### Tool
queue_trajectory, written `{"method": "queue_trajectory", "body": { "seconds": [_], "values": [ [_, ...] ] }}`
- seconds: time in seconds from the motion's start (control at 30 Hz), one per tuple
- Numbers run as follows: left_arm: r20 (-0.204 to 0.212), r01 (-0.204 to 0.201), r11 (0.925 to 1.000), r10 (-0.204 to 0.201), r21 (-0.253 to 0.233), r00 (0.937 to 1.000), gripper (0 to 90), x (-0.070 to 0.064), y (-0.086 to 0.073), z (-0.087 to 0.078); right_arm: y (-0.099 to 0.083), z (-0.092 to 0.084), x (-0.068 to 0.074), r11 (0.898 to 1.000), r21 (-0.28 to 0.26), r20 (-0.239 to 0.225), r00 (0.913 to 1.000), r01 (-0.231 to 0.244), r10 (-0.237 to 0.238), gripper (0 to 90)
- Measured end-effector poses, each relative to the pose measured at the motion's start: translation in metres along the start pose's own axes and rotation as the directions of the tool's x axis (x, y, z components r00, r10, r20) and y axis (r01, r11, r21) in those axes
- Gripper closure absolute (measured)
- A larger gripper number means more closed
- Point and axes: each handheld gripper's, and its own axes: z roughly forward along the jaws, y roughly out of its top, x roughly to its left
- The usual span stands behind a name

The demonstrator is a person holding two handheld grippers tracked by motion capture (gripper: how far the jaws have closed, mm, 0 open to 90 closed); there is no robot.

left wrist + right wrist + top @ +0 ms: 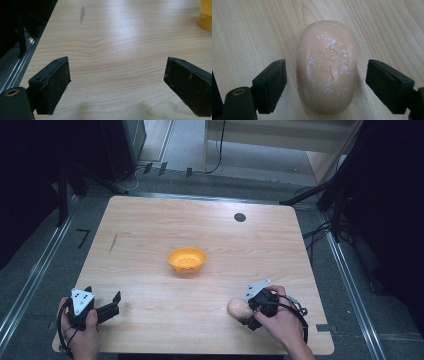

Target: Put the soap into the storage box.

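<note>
— Soap [327, 67] first: where does it lie?

— Flat on the wooden table [150, 270], near the front edge, at about five o'clock from the middle of the top. It is a pale peach oval bar with a stamped mark and white flecks on its upper face. In the right gripper view it sits lengthwise between my two black jaws.

— Are you gripping it?

— No. My right gripper [325, 86] straddles the bar with a gap of bare wood showing on each side, so the pads do not press on it; the jaws stand part open around it. In the high view the bar [238, 307] pokes out at nine o'clock from my right hand [280, 320].

— And your other hand?

— My left gripper [107, 307] rests at the front left corner, about seven o'clock, well apart from the soap. Its jaws are spread wide over bare wood.

— Anything else on the top?

— An orange bowl [187, 259] near the middle, at roughly eleven o'clock from the soap, and a small dark round spot [240, 217] at the far edge around one o'clock.
</note>
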Motion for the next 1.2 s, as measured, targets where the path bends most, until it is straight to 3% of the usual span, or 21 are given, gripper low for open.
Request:
{"method": "queue_trajectory", "body": {
  "seconds": [0.63,0.9,1.2],
  "values": [
    [0.003,-0.002,1.0,0.002,-0.001,1.0,7.3,0.0,0.0,0.0,-0.003,0.01,-0.001,0.999,0.027,0.013,0.9993,-0.034,0.034,31.1],
    [0.006,-0.003,1.0,0.003,0.001,1.0,7.4,0.0,0.0,0.0,-0.001,0.012,0.002,0.999,0.038,0.039,0.9992,-0.004,0.003,31.3],
    [0.008,-0.001,1.0,0.001,0.001,1.0,7.5,0.0,0.0,0.0,0.0,0.011,0.001,0.999,0.045,0.041,0.9992,-0.005,0.003,33.5]
  ]
}}
